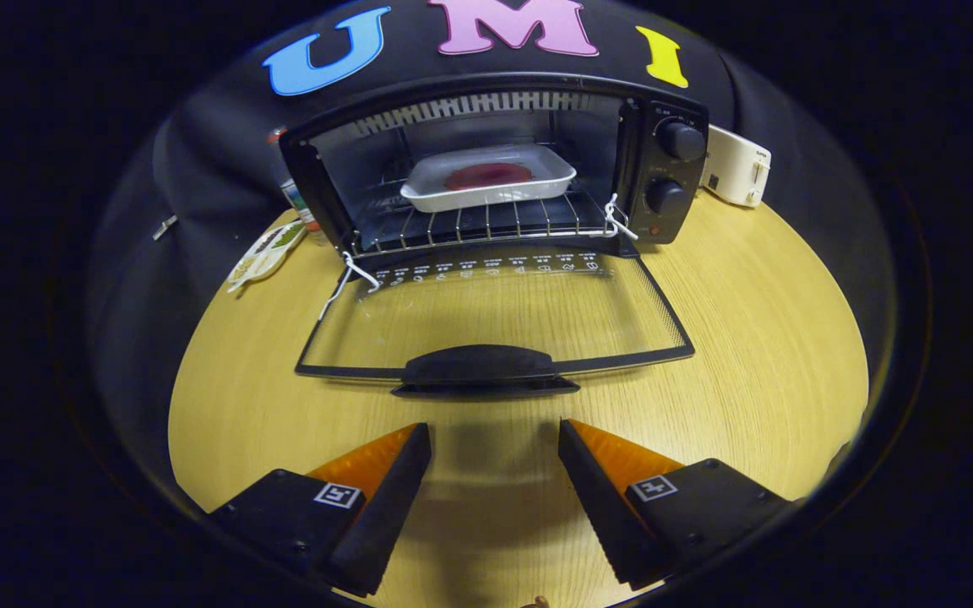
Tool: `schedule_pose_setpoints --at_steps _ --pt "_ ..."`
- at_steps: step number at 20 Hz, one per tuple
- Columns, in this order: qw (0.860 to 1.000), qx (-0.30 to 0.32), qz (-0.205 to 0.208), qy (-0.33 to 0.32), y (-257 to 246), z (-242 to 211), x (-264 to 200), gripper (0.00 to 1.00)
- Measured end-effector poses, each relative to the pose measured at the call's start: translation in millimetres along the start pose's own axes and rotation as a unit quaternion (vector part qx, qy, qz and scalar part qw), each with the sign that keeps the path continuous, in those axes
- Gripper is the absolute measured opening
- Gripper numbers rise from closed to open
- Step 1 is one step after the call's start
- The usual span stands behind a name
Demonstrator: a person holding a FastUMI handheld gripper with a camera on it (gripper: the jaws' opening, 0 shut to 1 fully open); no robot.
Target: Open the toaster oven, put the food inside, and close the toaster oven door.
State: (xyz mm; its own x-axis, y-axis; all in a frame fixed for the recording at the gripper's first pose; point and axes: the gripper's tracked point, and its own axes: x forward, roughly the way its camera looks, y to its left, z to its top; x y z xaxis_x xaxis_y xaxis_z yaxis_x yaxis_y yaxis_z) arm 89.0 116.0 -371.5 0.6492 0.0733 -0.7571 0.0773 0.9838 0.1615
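With the white tray of food [491, 176] already on the rack inside the toaster oven [495, 165], well beyond the fingers, only closing looks to be left. The gripper [495, 439] has its fingers spread and empty, just short of the door handle [482, 370]. Next, I judge, the fingers must get under that handle and swing the door [495, 312] up; nothing on the counter [748, 355] blocks the way.

one toaster oven [495, 169] stands on one wooden table [757, 338], with one glass door [495, 317] folded down and one handle [482, 369]. inside the oven: one wire rack [486, 224], one white tray [491, 176], one red food piece [488, 176]. two knobs [679, 139] on its panel. one white appliance [736, 165] beside it. one gripper [495, 443], two fingers [398, 460] spread apart, gripping nothing.
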Motion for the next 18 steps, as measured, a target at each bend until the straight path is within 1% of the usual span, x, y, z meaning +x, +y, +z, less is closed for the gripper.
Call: schedule_pose_setpoints --at_steps 3,4,6,10,11,13,14,16,18 --pt "1.000 -0.003 -0.008 -0.011 1 14 10 0.99" --pt "1.000 -0.002 -0.009 0.001 2 12 9 0.99" --pt "1.000 -0.009 -0.008 -0.014 4 17 3 0.99" --pt "0.998 0.028 0.019 -0.044 12 42 -23 0.98" --pt "0.997 0.031 0.027 -0.059 13 54 -29 0.98" --pt "0.992 0.051 0.046 -0.108 16 87 -47 0.99" --pt "0.987 0.065 0.057 -0.137 19 105 -53 0.98" --pt "0.981 0.094 0.074 -0.152 22 122 -63 0.98" --pt "0.978 0.091 0.079 -0.168 18 129 -78 0.98"
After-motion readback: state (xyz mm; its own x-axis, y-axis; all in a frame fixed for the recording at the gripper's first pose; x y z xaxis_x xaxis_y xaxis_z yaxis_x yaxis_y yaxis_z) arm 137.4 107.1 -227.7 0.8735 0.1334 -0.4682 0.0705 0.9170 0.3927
